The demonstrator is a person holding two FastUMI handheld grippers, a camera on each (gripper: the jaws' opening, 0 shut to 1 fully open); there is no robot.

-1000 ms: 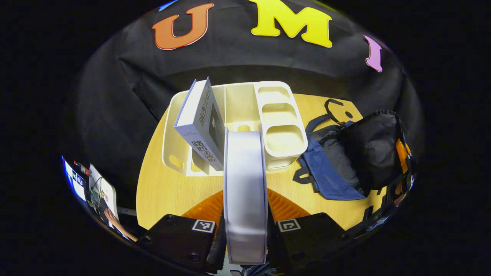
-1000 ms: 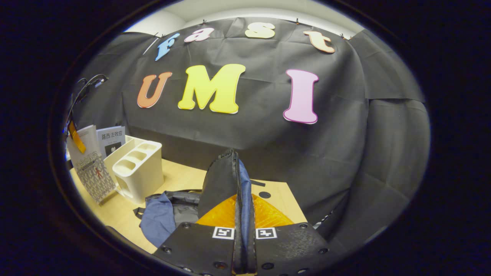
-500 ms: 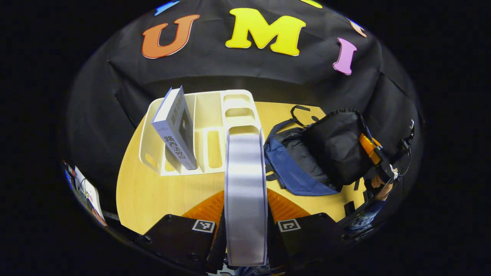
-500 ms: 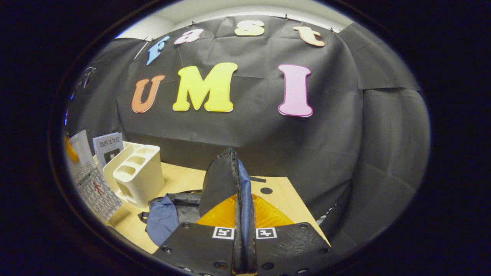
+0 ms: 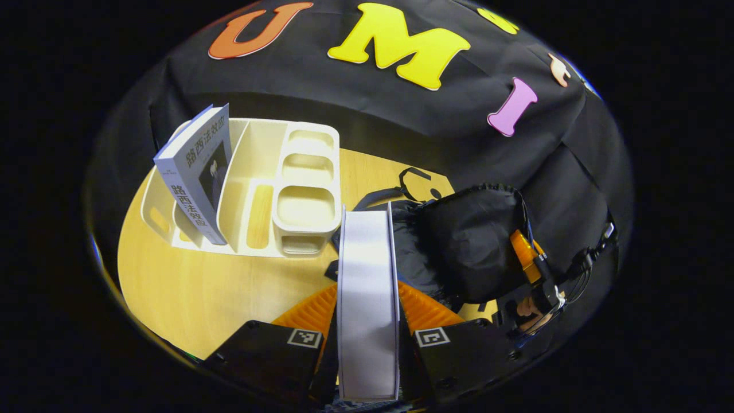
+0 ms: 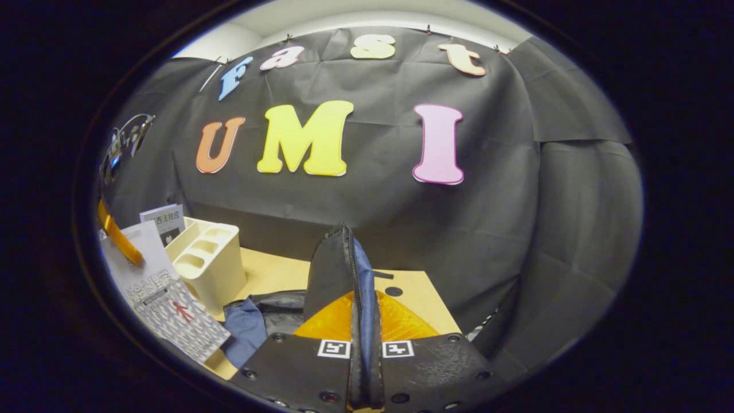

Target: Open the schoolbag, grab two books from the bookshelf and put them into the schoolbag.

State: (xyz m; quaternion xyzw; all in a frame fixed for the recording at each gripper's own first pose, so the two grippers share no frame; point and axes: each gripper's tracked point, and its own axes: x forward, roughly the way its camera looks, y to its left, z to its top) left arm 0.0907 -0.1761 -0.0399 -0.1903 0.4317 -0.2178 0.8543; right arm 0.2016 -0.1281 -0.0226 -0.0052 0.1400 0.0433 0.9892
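My left gripper [image 5: 367,298] is shut on a white-edged book [image 5: 367,287], held spine-up over the front of the black and blue schoolbag [image 5: 459,246]. My right gripper [image 6: 358,321] is shut on the bag's zipped flap [image 6: 338,269] and holds it lifted upright. In the left gripper view the right gripper [image 5: 530,267] shows at the raised flap's far side with a hand behind it. In the right gripper view the held book [image 6: 166,298] shows its patterned cover at lower left. A second book [image 5: 198,172] leans in the cream bookshelf [image 5: 258,189].
The bookshelf [image 6: 203,264] stands on the wooden table [image 5: 189,292] left of the bag, with three small compartments on its right end. Bag straps [image 5: 413,180] lie on the table behind the bag. The black cloth wall closes the back.
My left gripper has carried the white book to the right, from in front of the bookshelf to over the schoolbag. The right gripper has kept the flap lifted.
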